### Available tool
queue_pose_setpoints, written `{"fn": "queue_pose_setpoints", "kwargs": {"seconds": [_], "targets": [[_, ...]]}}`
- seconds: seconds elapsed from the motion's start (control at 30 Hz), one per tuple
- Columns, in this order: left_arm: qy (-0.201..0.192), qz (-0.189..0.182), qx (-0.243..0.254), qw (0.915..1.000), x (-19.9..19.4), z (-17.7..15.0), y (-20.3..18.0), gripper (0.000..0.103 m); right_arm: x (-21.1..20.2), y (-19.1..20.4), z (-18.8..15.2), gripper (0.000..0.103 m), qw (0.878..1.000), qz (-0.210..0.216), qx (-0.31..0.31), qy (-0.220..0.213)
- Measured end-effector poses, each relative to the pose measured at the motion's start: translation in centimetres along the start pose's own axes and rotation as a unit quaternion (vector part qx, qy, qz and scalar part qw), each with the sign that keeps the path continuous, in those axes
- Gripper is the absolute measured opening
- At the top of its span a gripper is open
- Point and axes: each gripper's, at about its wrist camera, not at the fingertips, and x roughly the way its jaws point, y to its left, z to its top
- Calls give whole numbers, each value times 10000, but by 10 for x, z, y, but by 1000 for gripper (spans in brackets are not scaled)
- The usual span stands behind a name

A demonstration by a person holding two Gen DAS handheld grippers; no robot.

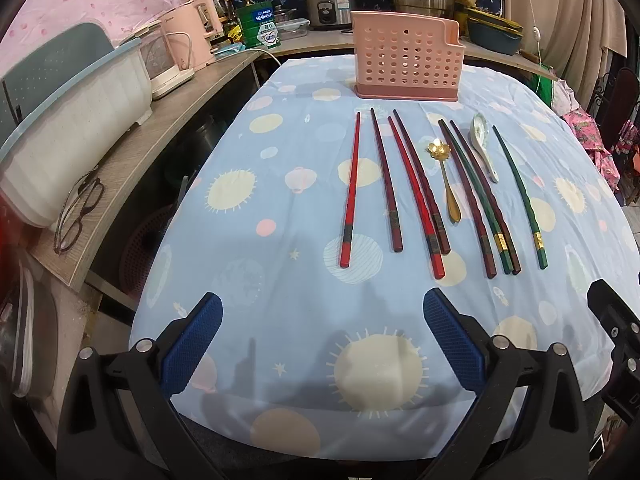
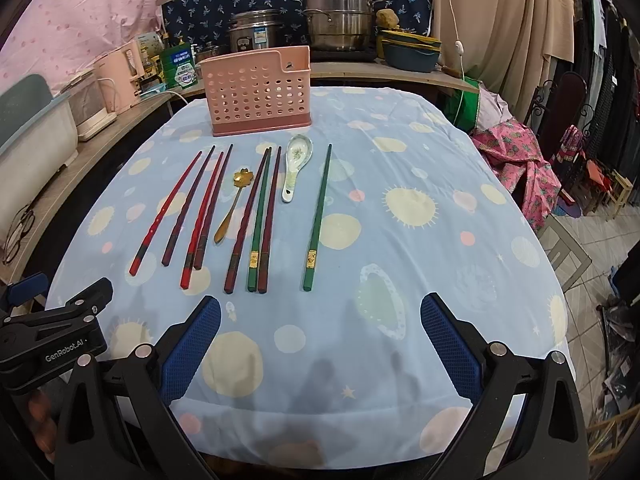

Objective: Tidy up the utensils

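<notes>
Both tools hover low over the near edge of the table, side by side. The left gripper (image 1: 322, 320) has its blue-padded fingers (image 1: 192, 344) spread wide with nothing between them, and the right gripper (image 2: 320, 322) is spread just the same, also empty.

Ahead of them the utensils lie in a row on the cloth. From the left: a bright red chopstick (image 1: 350, 190), a dark maroon chopstick (image 1: 385, 178), then another red and maroon pair lying tight together. Next comes a small gold spoon (image 1: 443, 178) with a flower-shaped bowl, then two maroon sticks and a green chopstick (image 1: 474, 194) with a gold band crowded against each other. A white ceramic soup spoon (image 2: 294, 168) sits beside those, and a lone green chopstick (image 2: 319, 216) lies apart at the right end.

Every stick runs lengthwise away from the grippers, thin tips toward the far side and thick ends nearest. Both spoons have bowls far, handles near.

Behind the row stands a pink perforated holder (image 1: 404, 60), upright.

The table wears a light blue cloth (image 2: 420, 240) printed with suns and planets. A wooden counter (image 1: 132, 152) alongside carries a pink kettle (image 1: 198, 32), eyeglasses (image 1: 78, 216) and steel pots (image 2: 340, 16).
</notes>
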Motion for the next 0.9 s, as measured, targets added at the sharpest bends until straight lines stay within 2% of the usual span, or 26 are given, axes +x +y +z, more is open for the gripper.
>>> {"fn": "queue_pose_setpoints", "kwargs": {"seconds": [0.9], "targets": [[15, -13, -6, 10000, 3, -3, -1, 96, 4, -3, -2, 96, 10000, -16, 25, 6]]}}
